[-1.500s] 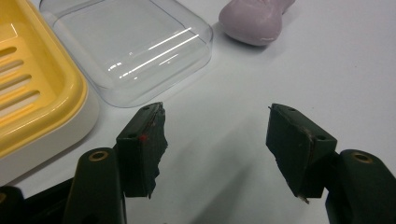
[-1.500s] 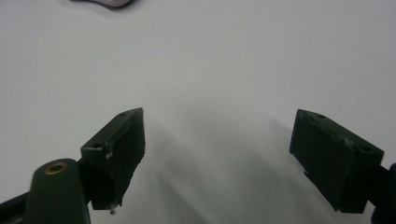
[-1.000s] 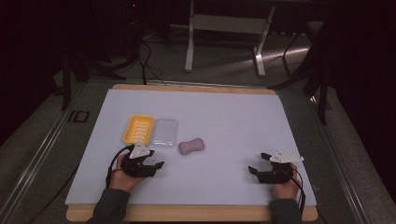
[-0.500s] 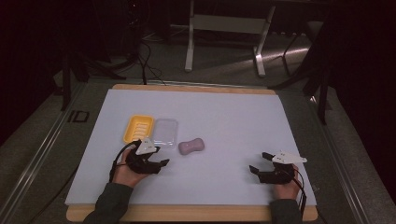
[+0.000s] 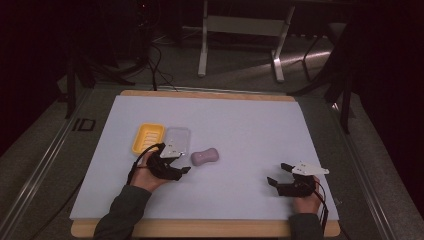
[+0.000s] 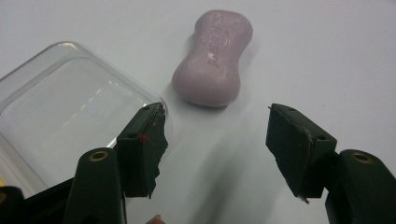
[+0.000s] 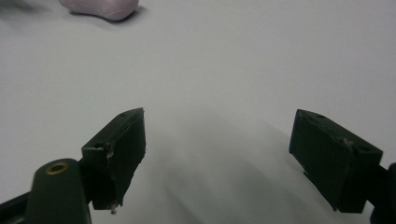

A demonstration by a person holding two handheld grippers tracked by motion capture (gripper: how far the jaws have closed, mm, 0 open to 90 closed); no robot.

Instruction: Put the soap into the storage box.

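- We hold the left gripper (image 6: 215, 135) released, jaws apart and empty, just near of the pink soap (image 6: 213, 58).
- The soap lies right of the clear lid (image 6: 60, 116).
- Our right gripper (image 7: 217, 154) is released too, empty.

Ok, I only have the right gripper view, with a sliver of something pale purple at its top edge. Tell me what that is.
Observer: A mauve, waisted bar of soap with embossed lettering, lying flat on the white table sheet.
Operator: Now list what sits near it.
Observer: In the high view, a clear plastic dish lies left of it, not touching it, with a yellow plastic tray alongside that.
Operator: Report the left gripper.
Observer: The left gripper hangs open just short of the soap, nothing between its jaws.
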